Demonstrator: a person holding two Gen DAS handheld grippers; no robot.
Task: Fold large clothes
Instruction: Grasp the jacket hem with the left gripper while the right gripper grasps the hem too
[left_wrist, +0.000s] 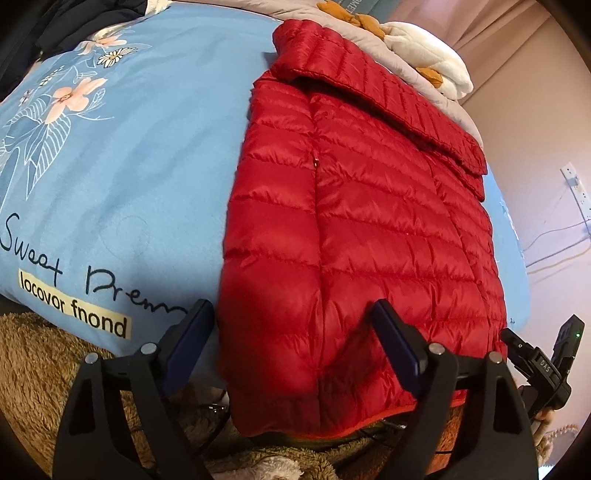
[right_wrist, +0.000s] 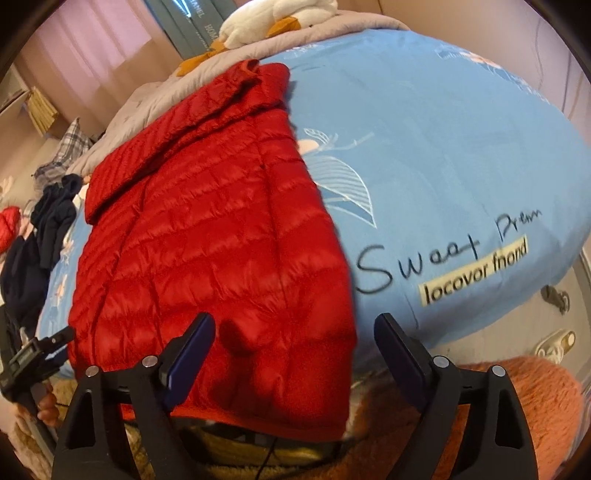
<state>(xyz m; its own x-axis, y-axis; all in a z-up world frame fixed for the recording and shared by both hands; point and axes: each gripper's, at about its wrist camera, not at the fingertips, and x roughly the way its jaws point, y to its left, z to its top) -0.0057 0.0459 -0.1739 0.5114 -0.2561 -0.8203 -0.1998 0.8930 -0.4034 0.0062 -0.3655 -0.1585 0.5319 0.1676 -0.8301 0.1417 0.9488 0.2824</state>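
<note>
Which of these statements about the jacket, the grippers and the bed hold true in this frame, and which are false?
1. The red puffer jacket lies on a blue printed duvet. True.
2. The left gripper is clamped on the jacket's hem. False: its jaws are spread and hold nothing.
3. A sleeve is folded across the jacket's upper part. True.
4. The right gripper is open. True.
5. The white plush toy sits on the jacket. False: it rests on the grey blanket beyond it.
</note>
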